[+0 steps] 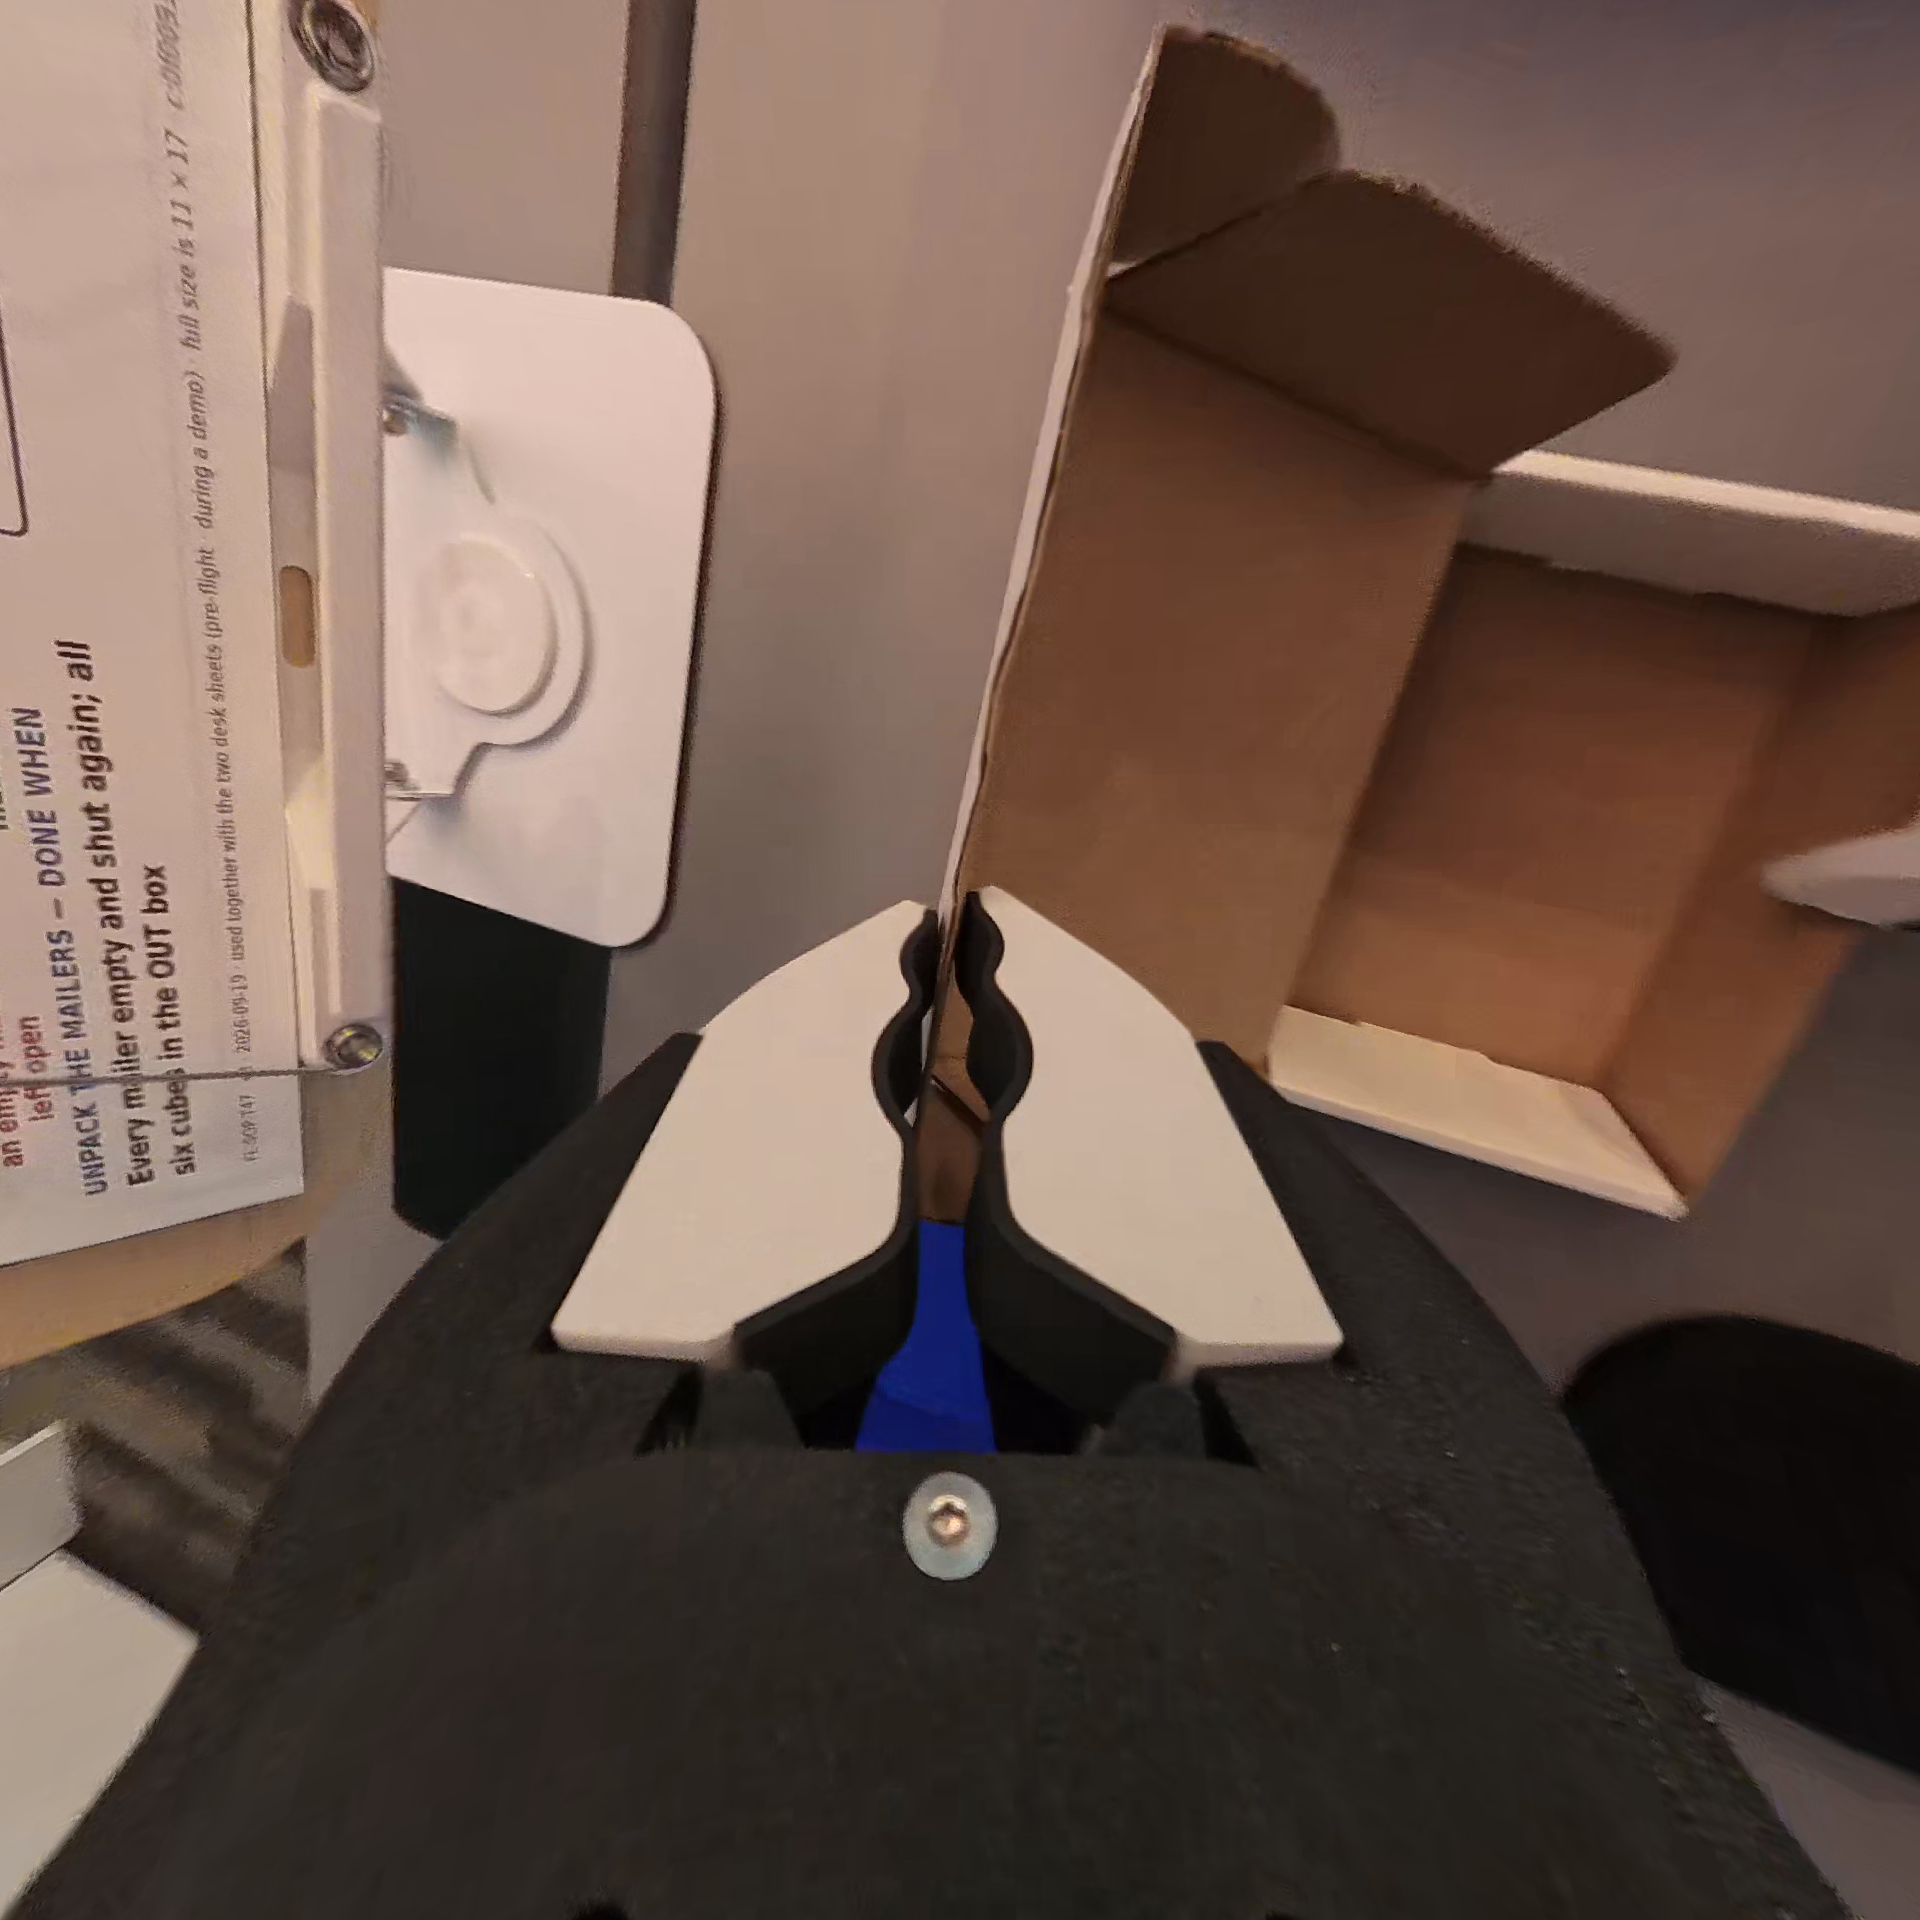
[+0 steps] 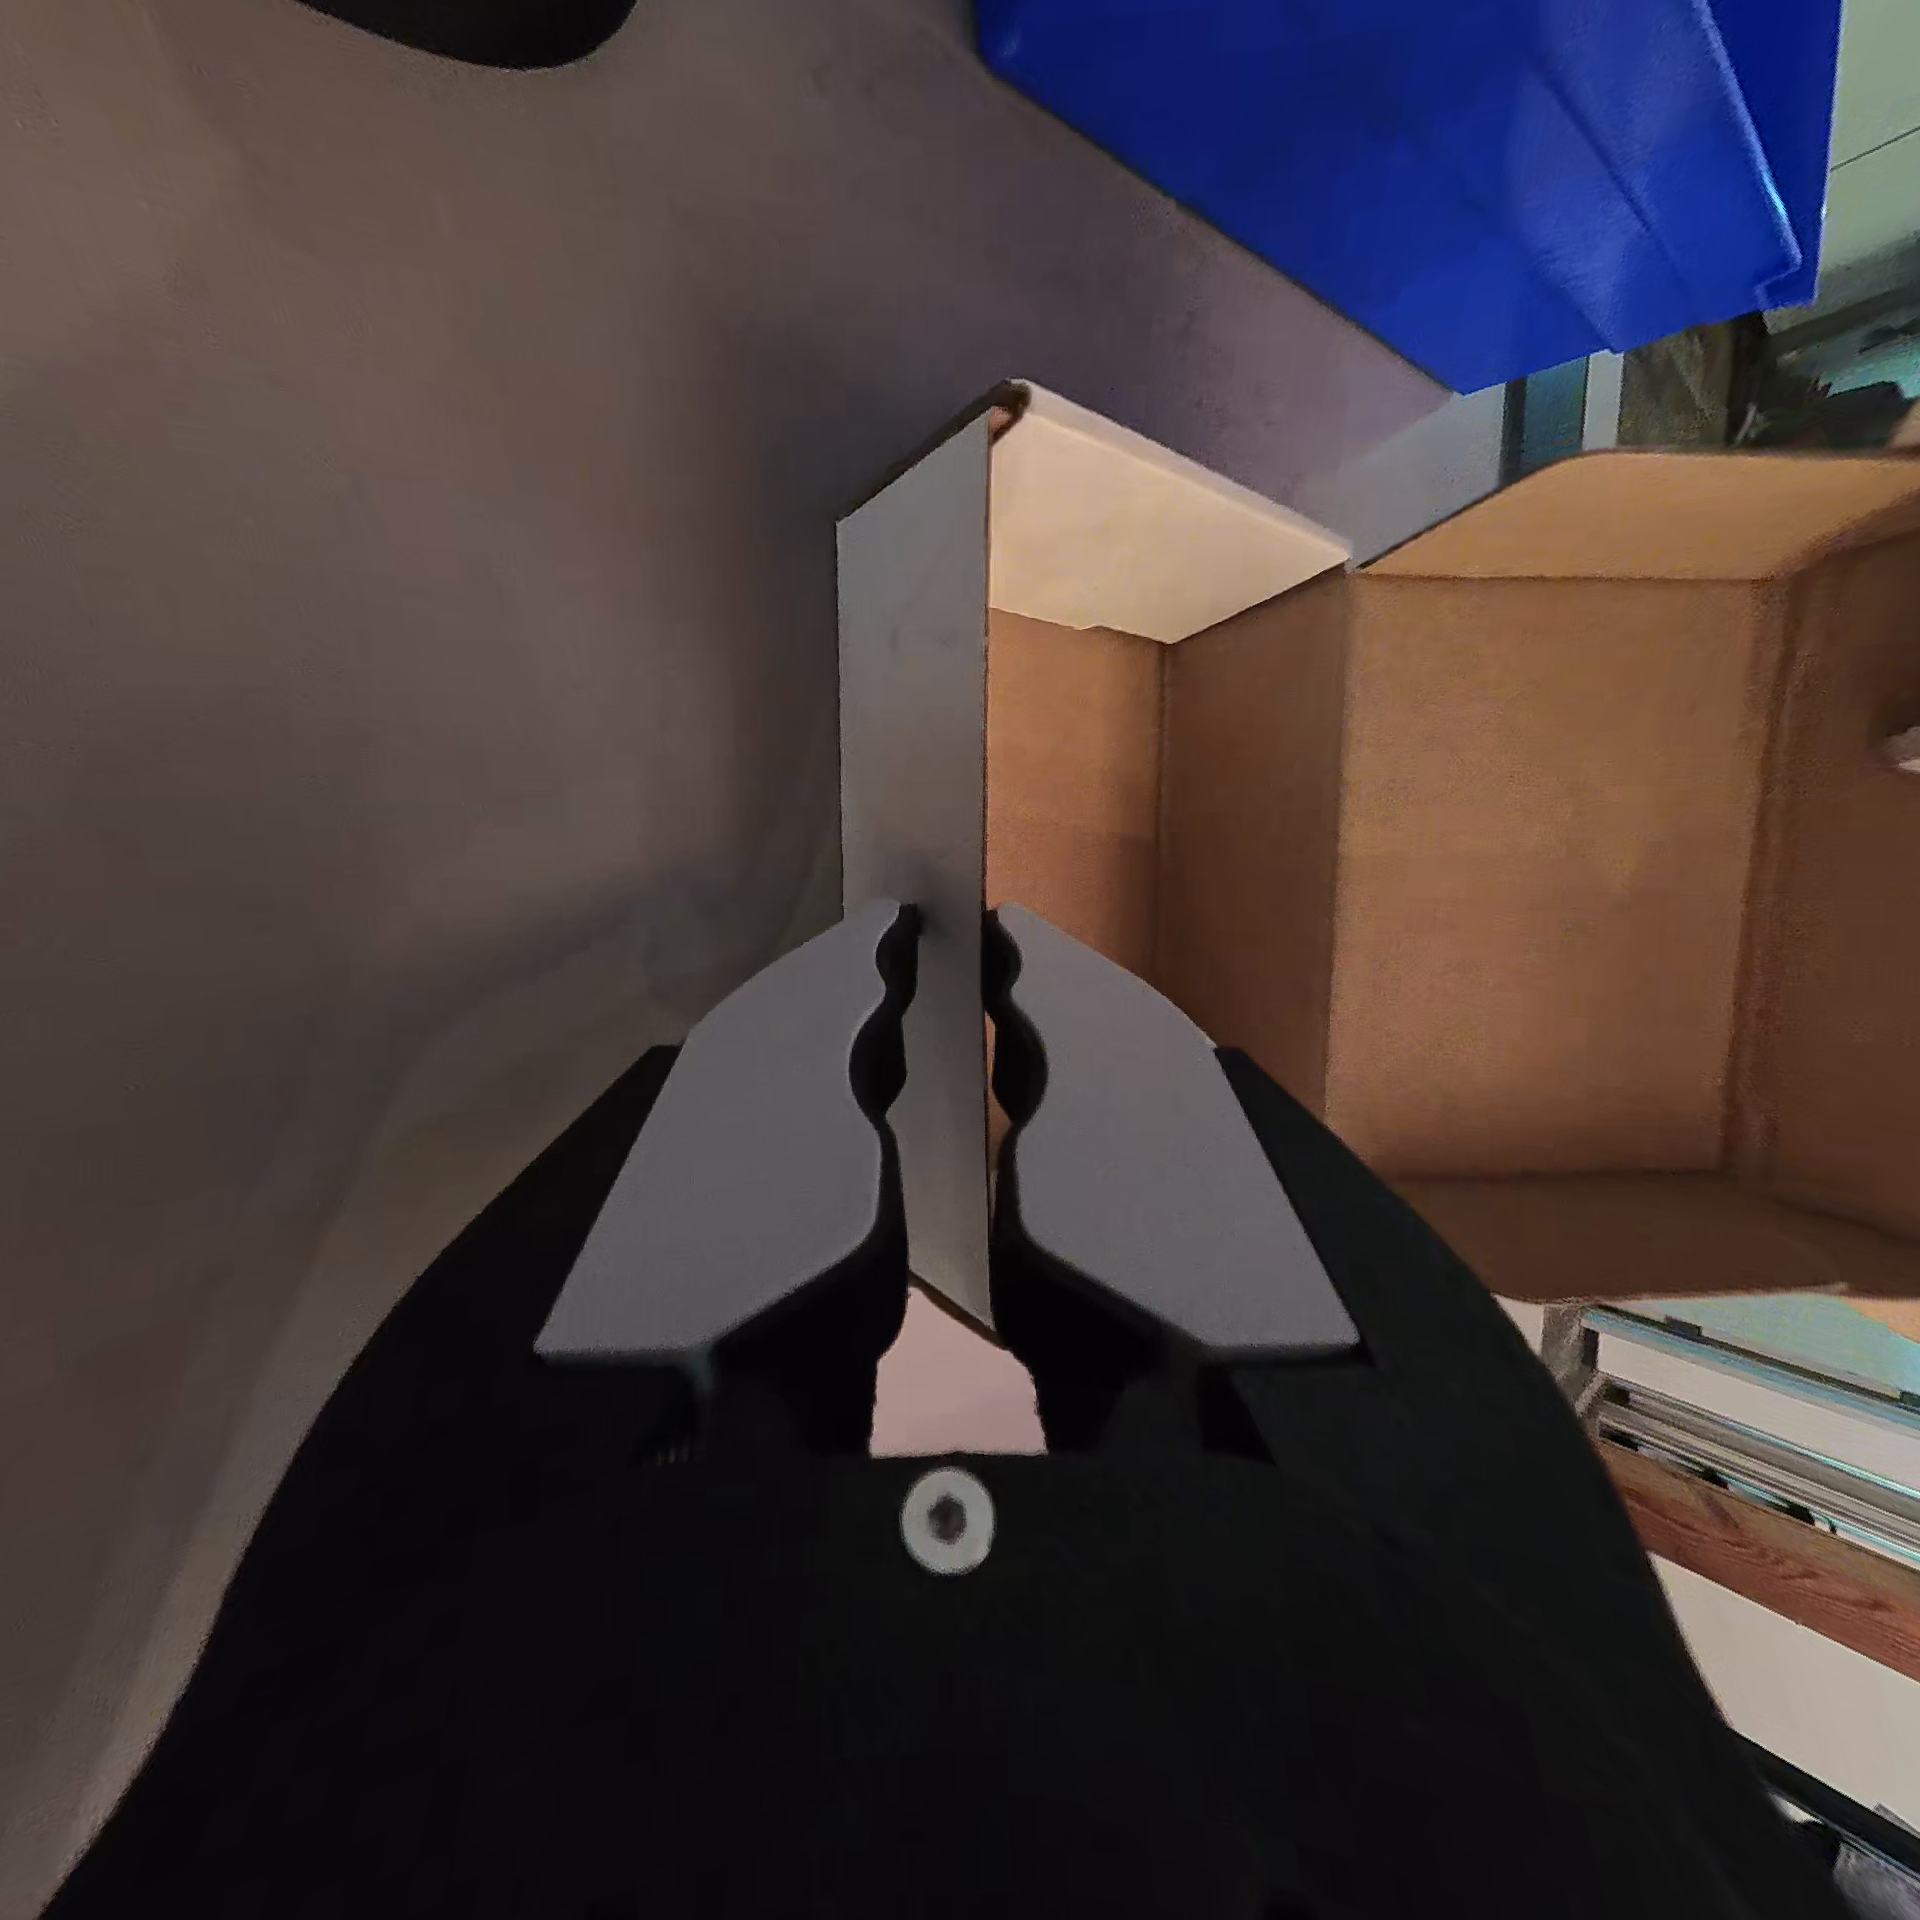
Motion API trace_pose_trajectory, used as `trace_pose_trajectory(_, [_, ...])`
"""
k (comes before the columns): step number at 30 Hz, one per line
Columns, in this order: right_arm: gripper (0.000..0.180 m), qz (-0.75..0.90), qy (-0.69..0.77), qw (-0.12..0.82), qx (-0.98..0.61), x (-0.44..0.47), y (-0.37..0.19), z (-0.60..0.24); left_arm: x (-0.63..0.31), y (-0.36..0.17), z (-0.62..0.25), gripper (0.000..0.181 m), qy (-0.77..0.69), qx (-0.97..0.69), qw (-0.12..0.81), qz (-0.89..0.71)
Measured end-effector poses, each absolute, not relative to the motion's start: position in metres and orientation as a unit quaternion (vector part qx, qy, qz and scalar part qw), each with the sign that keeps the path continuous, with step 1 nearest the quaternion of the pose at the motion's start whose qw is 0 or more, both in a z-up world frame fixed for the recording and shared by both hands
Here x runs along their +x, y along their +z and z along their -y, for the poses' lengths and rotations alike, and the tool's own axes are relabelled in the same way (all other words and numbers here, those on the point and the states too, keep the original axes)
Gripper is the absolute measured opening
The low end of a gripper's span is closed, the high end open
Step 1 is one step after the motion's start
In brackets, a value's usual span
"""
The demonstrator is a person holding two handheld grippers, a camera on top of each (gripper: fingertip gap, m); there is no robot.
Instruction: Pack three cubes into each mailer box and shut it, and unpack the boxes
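Pinching a thin cardboard panel edge-on, the left gripper (image 1: 948, 914) is seen clenched on the mailer box (image 1: 1507, 831), whose white-faced, brown-lined flap is caught between the wavy black pads (image 1: 997, 997) near their tips. In the right wrist view the right gripper (image 2: 951, 920) is likewise closed on a flap of a mailer box (image 2: 1507, 883), a narrow grey-looking panel standing upright between its fingers; whether both grippers share one box cannot be told, though it seems likely. The box is held open, with its brown interior exposed, and no cubes can be made out inside the parts that show. It appears lifted or tipped against the grey bench (image 2: 364, 623), but contact with the surface is hidden. A blue bin (image 2: 1455, 156) lies toward the far edge of the bench, and a printed sheet (image 1: 125, 727) on a clipboard-like stand is seen at the left. A blue shape (image 1: 930, 1340) shows through the gap behind the left fingers; what it is cannot be told. The box is judged to be light and fairly stiff along its folded walls, yet the single-ply flaps will bend and crease if squeezed hard or levered far from a fold. A hold near a fold line or a double-thick wall would be steadier than one at a free flap edge, and the smooth white face may slip in the pads.
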State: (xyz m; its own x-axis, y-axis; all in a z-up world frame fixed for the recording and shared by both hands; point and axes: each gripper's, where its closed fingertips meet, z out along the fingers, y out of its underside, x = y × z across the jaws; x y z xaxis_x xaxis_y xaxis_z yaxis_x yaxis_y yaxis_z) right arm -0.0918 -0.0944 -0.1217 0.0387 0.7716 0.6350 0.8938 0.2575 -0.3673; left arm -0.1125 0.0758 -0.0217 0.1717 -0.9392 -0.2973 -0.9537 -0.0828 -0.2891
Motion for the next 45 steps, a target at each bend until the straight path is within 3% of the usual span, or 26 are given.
trace_pose_trajectory(6, [0.013, 0.687, -0.081, 0.396, -0.603, -0.092, -0.122, 0.094, -0.103, -0.058, -0.094, 0.004, 0.075, -0.718, 0.246, -0.647])
trace_pose_trajectory(11, [0.013, 0.686, -0.088, 0.399, -0.602, -0.090, -0.121, 0.093, -0.107, -0.081, -0.105, 0.007, 0.112, -0.710, 0.221, -0.659])
trace_pose_trajectory(26, [0.015, 0.689, -0.098, 0.401, -0.595, -0.086, -0.121, 0.092, -0.118, -0.095, -0.105, 0.005, 0.070, -0.734, 0.096, -0.668])
trace_pose_trajectory(45, [0.016, 0.690, -0.104, 0.410, -0.587, -0.087, -0.120, 0.091, -0.115, -0.127, -0.106, 0.012, 0.105, -0.716, 0.078, -0.686])
